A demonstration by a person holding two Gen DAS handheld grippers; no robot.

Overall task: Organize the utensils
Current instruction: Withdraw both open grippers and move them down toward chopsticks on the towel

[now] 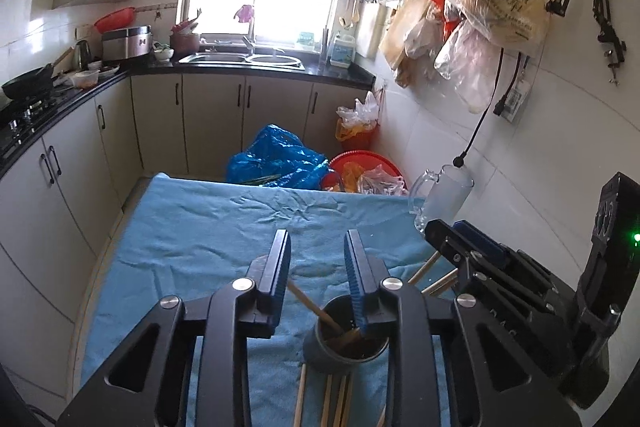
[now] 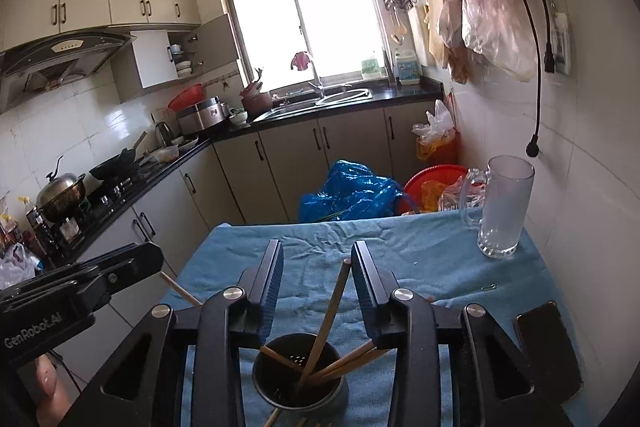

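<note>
A dark round utensil holder (image 1: 346,345) (image 2: 299,373) stands on the blue cloth (image 1: 200,227) (image 2: 420,255) with several wooden chopsticks (image 2: 330,311) leaning in it. More chopsticks (image 1: 332,403) lie on the cloth in front of it. My left gripper (image 1: 318,251) is open above the holder; its right finger hangs over the rim. My right gripper (image 2: 318,259) is open above the holder, with one upright chopstick between its fingers, untouched by the left one. The right gripper also shows in the left wrist view (image 1: 464,239), and the left gripper in the right wrist view (image 2: 132,263).
A glass mug (image 2: 502,207) (image 1: 440,195) stands at the table's far right by the tiled wall. A dark phone (image 2: 548,347) lies at the right edge. Beyond the table are a blue bag (image 1: 276,159), a red basin (image 2: 428,183) and kitchen cabinets.
</note>
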